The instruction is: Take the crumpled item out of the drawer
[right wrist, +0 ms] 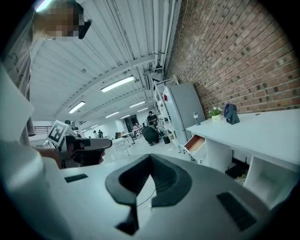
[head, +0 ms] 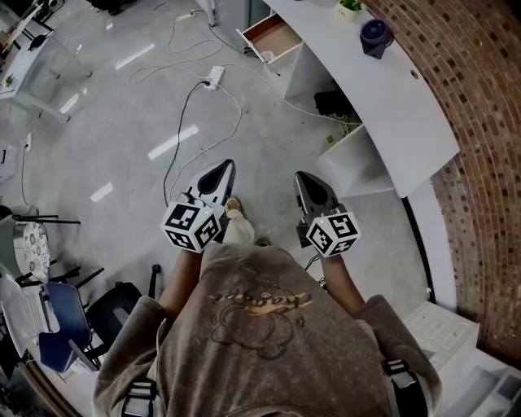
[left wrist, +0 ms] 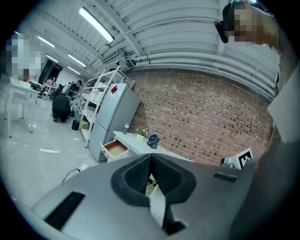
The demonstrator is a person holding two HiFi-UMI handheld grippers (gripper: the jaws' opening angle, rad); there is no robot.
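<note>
The open drawer (head: 273, 36) juts from the far end of the long white desk (head: 395, 98), its brown inside showing; it also shows small in the left gripper view as the drawer (left wrist: 115, 149) and in the right gripper view as the drawer (right wrist: 197, 143). A small pale thing lies at its front edge, too small to tell what it is. I stand well back from it. My left gripper (head: 220, 168) and right gripper (head: 306, 178) are held side by side above the floor, both shut and empty. The jaws meet at the tip of the left gripper (left wrist: 151, 156) and of the right gripper (right wrist: 150, 158).
A power strip (head: 214, 77) and cables (head: 183, 122) lie on the floor between me and the drawer. A dark blue fan-like object (head: 376, 34) and a small plant (head: 350, 6) stand on the desk. Chairs (head: 57, 318) crowd my left. A brick wall (head: 480, 122) runs behind the desk.
</note>
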